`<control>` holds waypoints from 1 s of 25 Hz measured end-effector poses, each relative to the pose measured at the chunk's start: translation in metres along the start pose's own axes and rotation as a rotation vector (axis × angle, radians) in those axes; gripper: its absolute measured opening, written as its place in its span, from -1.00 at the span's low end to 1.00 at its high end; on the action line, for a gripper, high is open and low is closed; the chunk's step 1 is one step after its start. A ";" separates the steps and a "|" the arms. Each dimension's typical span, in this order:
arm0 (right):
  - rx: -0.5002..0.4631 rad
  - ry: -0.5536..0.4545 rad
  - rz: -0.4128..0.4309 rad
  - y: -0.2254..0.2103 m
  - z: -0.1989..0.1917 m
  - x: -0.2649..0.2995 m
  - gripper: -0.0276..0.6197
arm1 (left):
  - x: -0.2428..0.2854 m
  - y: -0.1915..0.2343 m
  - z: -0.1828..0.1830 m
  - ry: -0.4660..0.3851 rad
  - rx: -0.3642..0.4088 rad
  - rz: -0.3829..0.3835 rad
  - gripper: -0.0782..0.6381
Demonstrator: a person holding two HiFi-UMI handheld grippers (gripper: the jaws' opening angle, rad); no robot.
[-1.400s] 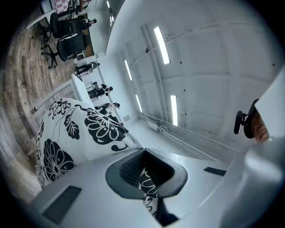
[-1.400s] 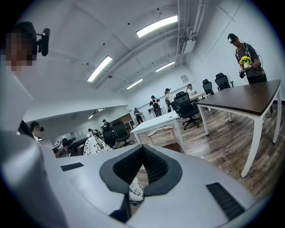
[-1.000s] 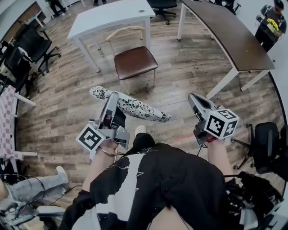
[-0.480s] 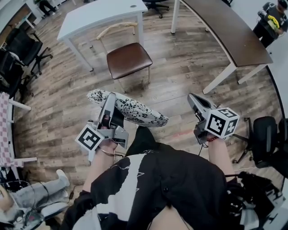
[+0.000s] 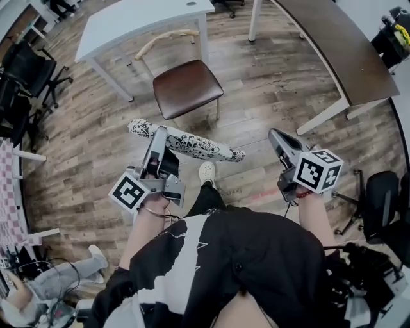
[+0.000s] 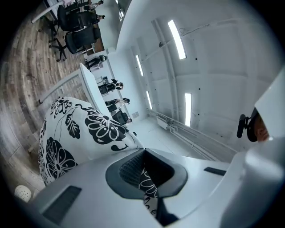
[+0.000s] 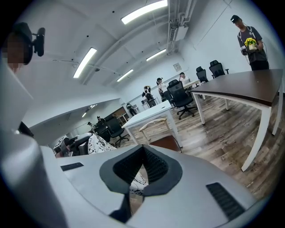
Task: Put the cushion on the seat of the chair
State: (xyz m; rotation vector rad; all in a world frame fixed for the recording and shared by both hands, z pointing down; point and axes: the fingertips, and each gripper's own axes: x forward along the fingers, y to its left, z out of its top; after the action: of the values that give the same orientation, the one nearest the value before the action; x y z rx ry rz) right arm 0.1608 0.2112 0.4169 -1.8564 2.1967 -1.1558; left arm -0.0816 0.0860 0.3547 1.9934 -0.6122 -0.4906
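The cushion [image 5: 192, 146] is flat, white with black flowers, and hangs level in the air in front of the person. My left gripper [image 5: 158, 134] is shut on its near edge; in the left gripper view the patterned cloth [image 6: 75, 138] is pinched between the pads [image 6: 133, 167]. The chair [image 5: 187, 87], with a brown seat and a pale wooden back, stands just beyond the cushion, its seat bare. My right gripper [image 5: 277, 136] is apart from the cushion's right end, shut with nothing in it; its own view shows the jaws [image 7: 143, 151] together, with the cushion [image 7: 95, 144] and the chair [image 7: 167, 142] behind.
A white table [image 5: 141, 19] stands right behind the chair. A long brown table [image 5: 339, 45] runs along the right. Black office chairs [image 5: 25, 64] crowd the left edge and another [image 5: 381, 198] sits at the right. The person's white shoe [image 5: 206, 172] is below the cushion.
The person has stepped towards the chair. Both grippers moved forward and slightly down, the left still carrying the cushion, which is now closer to the seat.
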 end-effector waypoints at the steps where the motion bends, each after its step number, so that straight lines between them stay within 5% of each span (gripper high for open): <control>1: -0.002 0.004 0.005 -0.001 0.007 0.012 -0.87 | 0.010 0.005 0.007 -0.001 0.000 0.001 -0.75; 10: 0.015 0.021 0.028 -0.018 0.065 0.117 -0.87 | 0.091 0.056 0.075 -0.003 0.002 0.029 -0.75; 19: 0.046 0.043 0.049 -0.119 0.168 0.233 -0.87 | 0.267 0.117 0.112 -0.002 0.019 0.053 -0.75; 25: 0.059 0.030 0.044 -0.138 0.197 0.269 -0.87 | 0.314 0.142 0.133 -0.001 0.021 0.042 -0.75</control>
State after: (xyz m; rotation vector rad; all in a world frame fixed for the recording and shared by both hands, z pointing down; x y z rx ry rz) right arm 0.2935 -0.1214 0.4633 -1.7707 2.1818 -1.2347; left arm 0.0615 -0.2527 0.3910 1.9966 -0.6606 -0.4612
